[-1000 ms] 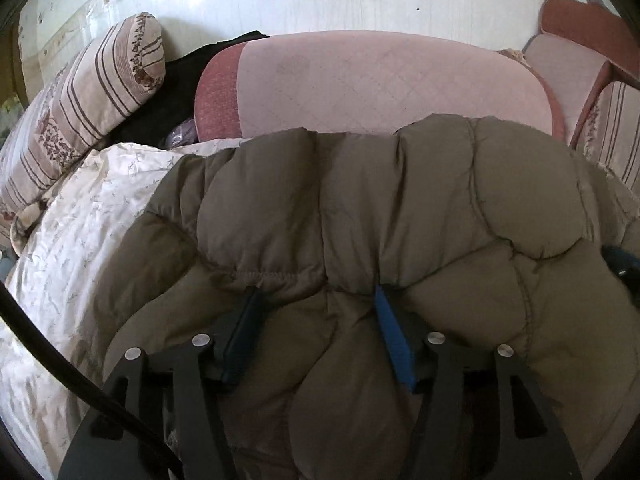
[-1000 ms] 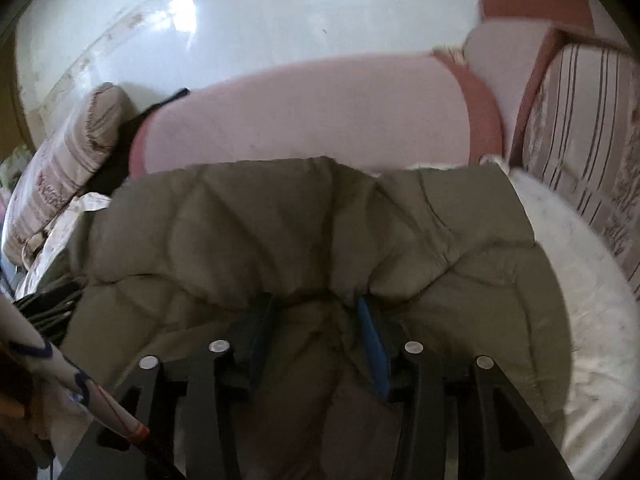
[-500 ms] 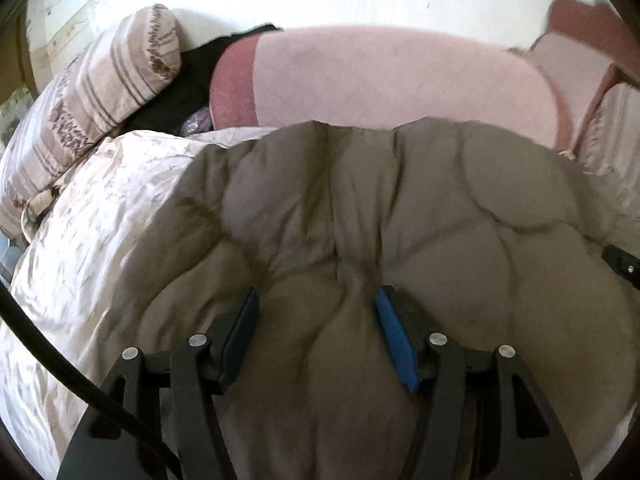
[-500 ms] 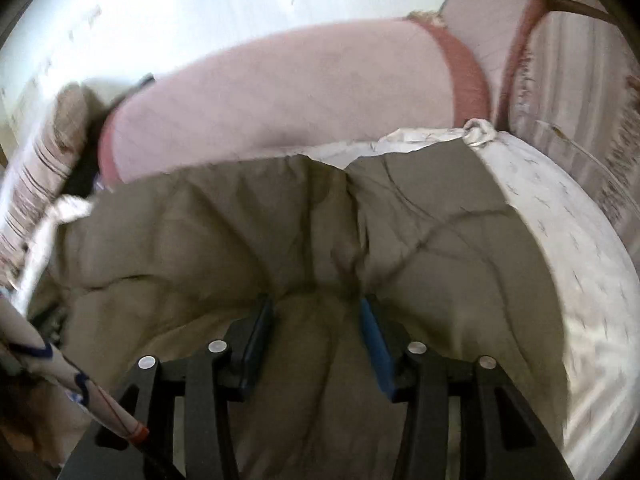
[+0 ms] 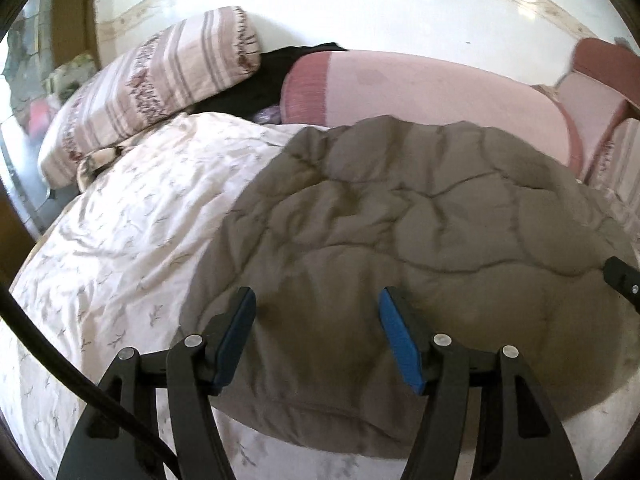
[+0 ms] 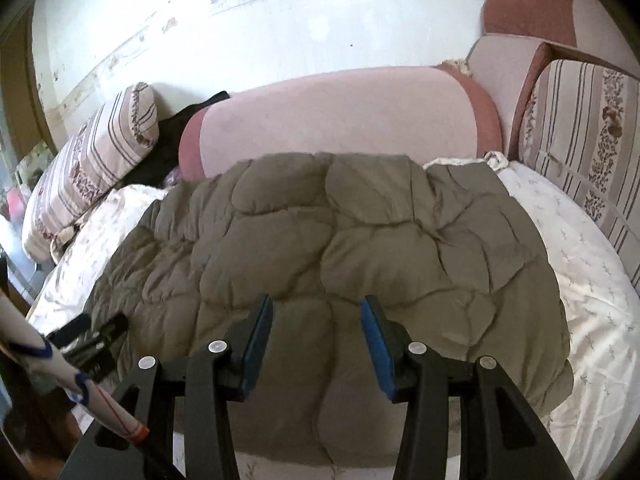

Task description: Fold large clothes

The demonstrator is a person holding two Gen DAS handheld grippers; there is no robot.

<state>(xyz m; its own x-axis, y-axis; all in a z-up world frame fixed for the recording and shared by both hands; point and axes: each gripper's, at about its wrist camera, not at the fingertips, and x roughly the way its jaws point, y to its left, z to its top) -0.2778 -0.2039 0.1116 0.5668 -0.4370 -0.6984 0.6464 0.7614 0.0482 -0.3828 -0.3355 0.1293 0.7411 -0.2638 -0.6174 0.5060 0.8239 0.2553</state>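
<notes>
Now that both tools have backed off from the padded olive jacket (image 5: 420, 248), the fold looks freshly laid and let go. A second ago each tool had a ridge of the quilted cloth bunched between its blue pads; in the present views the cloth lies flat below and beyond the fingertips, with nothing pinched. The left tool (image 5: 318, 336) stands at a middling gape and its jaws are opening, with only the jacket's near hem seen through the gap, not touched. The right tool (image 6: 316, 340) is likewise parted at a moderate width and empty, hanging over the near edge of the same garment.

Just beyond the tips, the jacket rests as a doubled, roughly square pad on the white bedspread (image 5: 120, 240), its far edge near the pink bolster (image 5: 420, 92). Left of the left tool and farther off lies a striped pillow (image 5: 160, 80), with dark clothing (image 5: 256, 84) between it and the bolster. Far right of the right tool stands a striped seat back (image 6: 580, 140).

My reading: this fold is done. Either a further halving or smoothing comes next, and puffy filling may spring the layers apart.
</notes>
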